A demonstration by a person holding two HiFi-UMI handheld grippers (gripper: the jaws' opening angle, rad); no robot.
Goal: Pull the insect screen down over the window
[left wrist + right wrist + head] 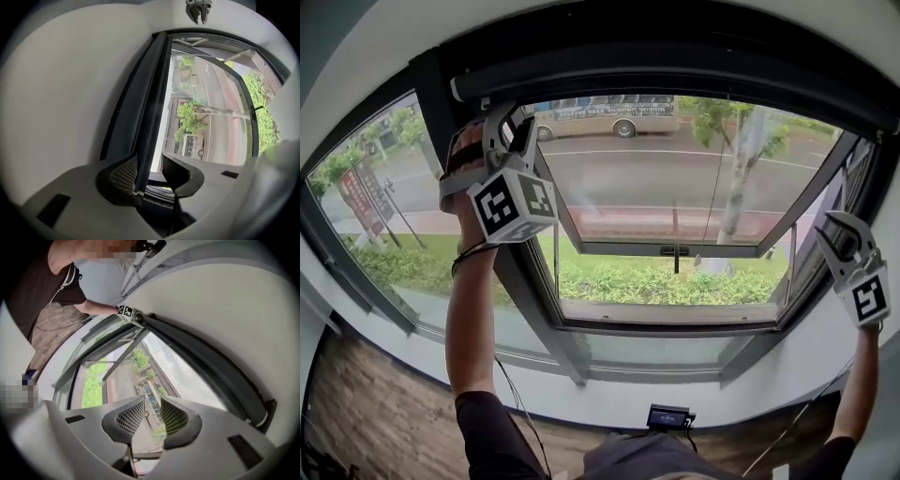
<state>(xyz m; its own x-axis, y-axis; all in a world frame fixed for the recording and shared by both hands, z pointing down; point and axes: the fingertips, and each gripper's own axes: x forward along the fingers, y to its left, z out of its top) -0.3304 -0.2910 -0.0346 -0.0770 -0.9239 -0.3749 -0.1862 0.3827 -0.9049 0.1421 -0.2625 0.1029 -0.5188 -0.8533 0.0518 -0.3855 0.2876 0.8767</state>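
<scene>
1. At the top edge of the window [675, 187], the insect screen [675, 82] is seen fully rolled up inside its long dark housing [581, 80]. No mesh is drawn over the glass. The task is judged to be at its start, in the reach-and-grasp step.
2. The left gripper [510, 127] is held high at the housing's left end. In the left gripper view its fingers [124, 176] stand wide apart, and the dark edge of the housing [150, 108] runs into the gap close beside one finger. Contact cannot be confirmed, and no grip is made.
3. The right gripper [847, 239] is held at the window's right side, below the housing and apart from it. Its fingers [174, 418] are parted by a narrower gap, through which only the street is seen.
4. The next move is judged to call for three things:
   - the right gripper must be brought up to the housing's right end;
   - the screen's bottom rail must be found under the housing and pinched on both sides;
   - both ends must be drawn down evenly so the mesh is not skewed.
5. The screen unit is noted as a slim, dark, straight bar spanning the full width of the window, flush under the pale wall. Its pull rail cannot be told apart from the casing in these views. A sash [675, 248] is seen open outward, beyond the plane of the screen.
</scene>
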